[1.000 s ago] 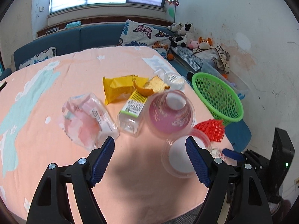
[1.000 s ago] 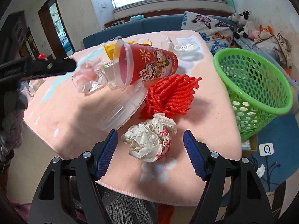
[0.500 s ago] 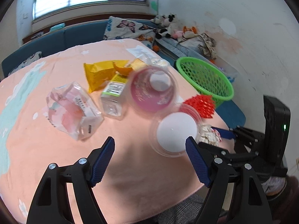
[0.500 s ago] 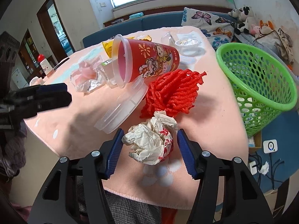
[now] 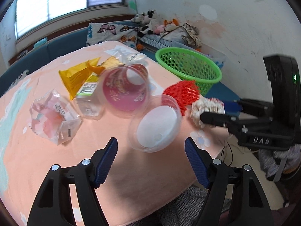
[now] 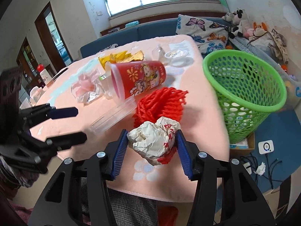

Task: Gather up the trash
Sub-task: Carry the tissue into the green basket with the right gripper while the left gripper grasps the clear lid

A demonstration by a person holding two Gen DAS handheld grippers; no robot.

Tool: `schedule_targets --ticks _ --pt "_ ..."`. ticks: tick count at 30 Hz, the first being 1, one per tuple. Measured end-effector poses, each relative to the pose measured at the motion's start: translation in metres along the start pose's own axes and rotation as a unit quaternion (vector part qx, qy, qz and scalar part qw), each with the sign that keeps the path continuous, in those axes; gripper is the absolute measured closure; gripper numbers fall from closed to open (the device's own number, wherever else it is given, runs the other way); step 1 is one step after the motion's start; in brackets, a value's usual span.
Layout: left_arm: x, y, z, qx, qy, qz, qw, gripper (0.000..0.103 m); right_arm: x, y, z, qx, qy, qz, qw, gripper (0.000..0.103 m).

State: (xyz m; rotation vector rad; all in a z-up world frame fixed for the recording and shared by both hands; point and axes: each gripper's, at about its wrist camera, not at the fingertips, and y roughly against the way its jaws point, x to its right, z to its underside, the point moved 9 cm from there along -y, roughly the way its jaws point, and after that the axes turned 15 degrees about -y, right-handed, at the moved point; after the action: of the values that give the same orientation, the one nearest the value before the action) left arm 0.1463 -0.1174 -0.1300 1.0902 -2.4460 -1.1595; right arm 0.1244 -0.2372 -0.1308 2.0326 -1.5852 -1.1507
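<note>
Right hand-held gripper: closed in on the crumpled paper ball, both blue pads touching its sides; the ball sits between the fingers near their tips, at the near edge of the table.
Left hand-held gripper: jaws wide apart, holding nothing, over the near part of the table with the clear round lid just ahead of its fingertips.
Crumpled paper ball: white with red print, touching the red foam net that lies just behind it.
Red foam net: on the table between the paper ball and the red printed cup.
Red printed cup: lying on its side, mouth toward the left hand-held gripper, resting against the clear lid.
Other trash: a clear bottle with a yellow-green label, a yellow snack bag and a crinkled clear wrapper with pink inside lie further left on the table, well apart from the right hand-held gripper.
Green basket: beside the table's right edge, standing lower than the tabletop, near the paper ball but not touching it.
</note>
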Motion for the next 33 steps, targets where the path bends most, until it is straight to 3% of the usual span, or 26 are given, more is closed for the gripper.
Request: schedule_targets --ticks 5,14,18,24,33 --pt "0.01 -0.012 0.0 -0.008 -0.017 -0.001 0.9998 0.038 0.003 0.003 -0.001 0.004 -0.006 0.003 1.0 0.051" --pt "0.016 -0.022 -0.013 0.006 -0.071 -0.038 0.9967 0.039 0.012 0.014 -0.009 0.019 -0.017 0.006 1.0 0.051" --pt "0.017 -0.026 -0.011 0.004 -0.105 -0.066 0.9923 0.05 0.014 0.016 -0.012 0.024 -0.02 0.007 0.999 0.051" --pt "0.01 -0.02 -0.016 0.021 -0.093 -0.07 0.993 0.072 0.014 0.018 -0.015 0.027 -0.022 0.008 0.999 0.051" --pt "-0.004 0.003 -0.027 0.049 -0.049 -0.03 0.9972 0.085 0.013 0.024 -0.025 0.037 -0.027 0.005 0.999 0.051"
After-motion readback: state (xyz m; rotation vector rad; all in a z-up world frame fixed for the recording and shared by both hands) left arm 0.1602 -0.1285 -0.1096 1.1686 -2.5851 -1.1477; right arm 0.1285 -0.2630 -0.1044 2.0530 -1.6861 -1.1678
